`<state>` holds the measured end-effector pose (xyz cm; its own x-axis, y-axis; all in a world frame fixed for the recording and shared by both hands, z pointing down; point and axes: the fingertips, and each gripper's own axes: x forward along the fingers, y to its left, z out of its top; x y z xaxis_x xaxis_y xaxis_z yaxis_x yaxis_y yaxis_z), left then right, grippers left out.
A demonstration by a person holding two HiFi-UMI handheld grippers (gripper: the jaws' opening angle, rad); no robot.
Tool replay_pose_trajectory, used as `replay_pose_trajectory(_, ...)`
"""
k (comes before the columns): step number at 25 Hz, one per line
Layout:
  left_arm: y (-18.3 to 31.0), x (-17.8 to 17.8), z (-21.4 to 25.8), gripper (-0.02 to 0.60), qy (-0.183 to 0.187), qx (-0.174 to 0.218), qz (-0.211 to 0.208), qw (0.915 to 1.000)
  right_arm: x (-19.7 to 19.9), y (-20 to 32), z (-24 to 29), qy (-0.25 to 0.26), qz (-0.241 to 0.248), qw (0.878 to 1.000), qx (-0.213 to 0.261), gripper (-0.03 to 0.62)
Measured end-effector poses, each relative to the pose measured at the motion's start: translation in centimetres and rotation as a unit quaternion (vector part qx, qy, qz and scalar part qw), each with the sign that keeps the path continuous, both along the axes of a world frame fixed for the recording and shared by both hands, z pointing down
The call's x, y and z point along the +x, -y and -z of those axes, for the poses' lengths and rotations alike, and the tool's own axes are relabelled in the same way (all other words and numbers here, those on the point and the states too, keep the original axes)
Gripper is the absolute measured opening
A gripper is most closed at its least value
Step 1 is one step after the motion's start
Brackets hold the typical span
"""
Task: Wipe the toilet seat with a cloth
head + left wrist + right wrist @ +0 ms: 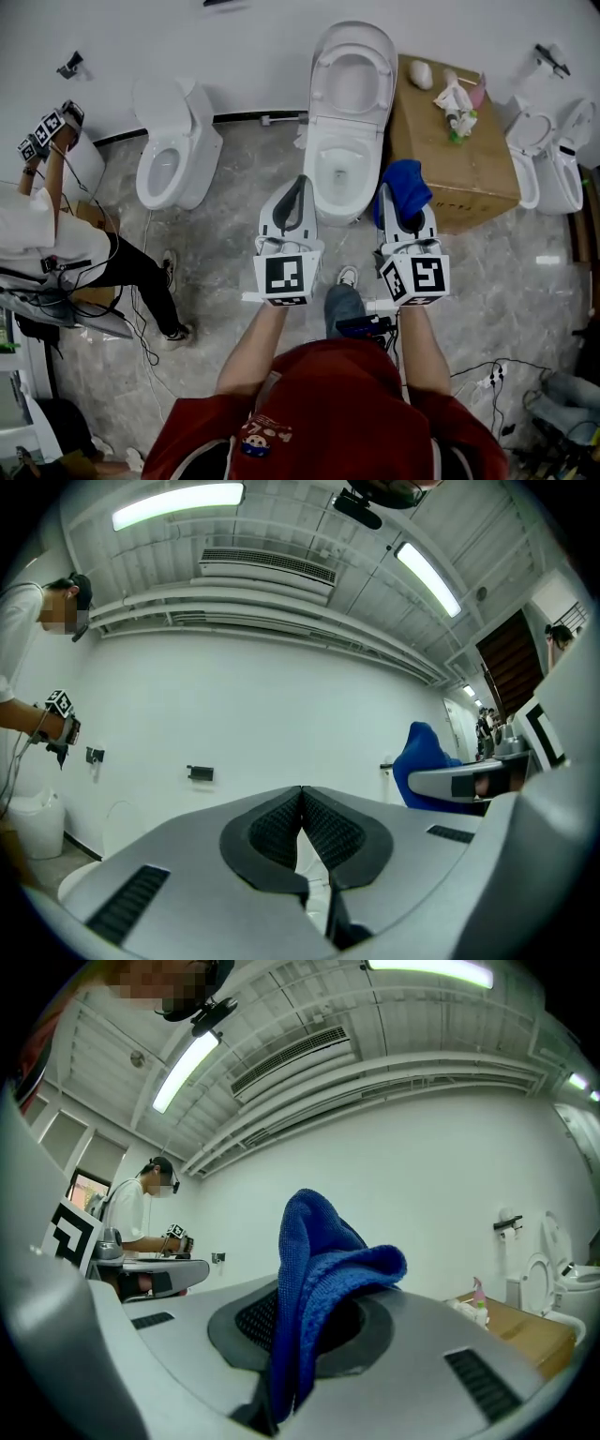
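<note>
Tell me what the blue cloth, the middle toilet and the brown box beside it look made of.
Blue cloth: soft knitted fabric, maybe microfibre, matte, ribbed weave visible.
Middle toilet: probably glazed ceramic, smooth white gloss; the lid could be plastic.
Brown box: cardboard by its look, dull brown, sharp folded edges.

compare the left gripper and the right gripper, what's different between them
The left gripper is shut with its jaws together and nothing between them; the right gripper is shut on a blue cloth. The left gripper's pads show bare, while the right gripper's are mostly covered by the cloth, which flops over its tip. Both are pale grey, carry a marker cube and point toward the open toilet.
</note>
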<state>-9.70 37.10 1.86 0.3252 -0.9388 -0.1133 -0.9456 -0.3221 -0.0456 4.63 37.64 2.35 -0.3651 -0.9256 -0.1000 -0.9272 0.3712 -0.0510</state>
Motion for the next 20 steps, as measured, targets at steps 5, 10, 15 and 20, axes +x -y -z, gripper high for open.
replay_pose_trajectory(5, 9.4, 3.3, 0.3, 0.015, 0.003, -0.002, 0.002, 1.0, 2.9, 9.5, 0.0, 0.001, 0.007, 1.0, -0.004, 0.058)
replay_pose_trajectory(10, 17.5, 6.0, 0.2, 0.015, 0.006, 0.005, 0.008, 0.9999, 5.6, 17.9, -0.6, 0.003, 0.012, 1.0, -0.013, 0.06)
replay_pose_trajectory(15, 24.1, 7.8, -1.0, 0.015, -0.003, 0.002, 0.014, 0.9999, 7.4, 24.5, -2.5, 0.003, 0.015, 1.0, -0.021, 0.059)
replay_pose_trajectory(20, 29.6, 7.6, -3.2, 0.015, -0.008, -0.012, 0.007, 0.9999, 6.7, 30.0, -4.8, 0.003, 0.009, 0.999, -0.035, 0.058)
